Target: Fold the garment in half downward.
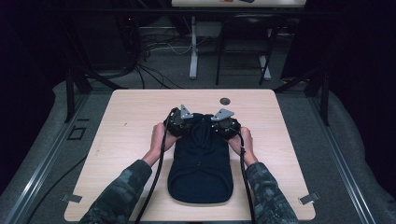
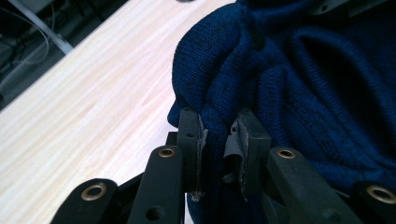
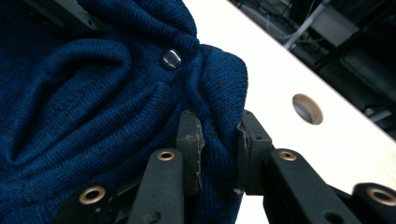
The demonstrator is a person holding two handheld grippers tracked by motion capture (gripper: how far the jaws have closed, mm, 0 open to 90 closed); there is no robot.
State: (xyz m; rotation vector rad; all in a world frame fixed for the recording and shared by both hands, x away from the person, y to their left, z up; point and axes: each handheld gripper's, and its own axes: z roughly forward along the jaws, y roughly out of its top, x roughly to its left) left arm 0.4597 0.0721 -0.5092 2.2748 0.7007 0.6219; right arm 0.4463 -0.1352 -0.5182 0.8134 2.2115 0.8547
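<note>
High view: a navy knit sweater [image 1: 201, 163] is laid folded at centre of the light wood worktop [image 1: 126, 140], its far edge bunched up. The left gripper [image 1: 180, 122] and right gripper [image 1: 225, 122] are held at that edge, upper centre of frame, one per corner. A round hole [image 1: 225, 101] is seen just beyond.

Left gripper view: the jaws are clamped on a fold of knit, lower centre.

Right gripper view: the jaws are pinched on fabric too; a dark button [image 3: 171, 59] is seen above, the hole at right.
</note>
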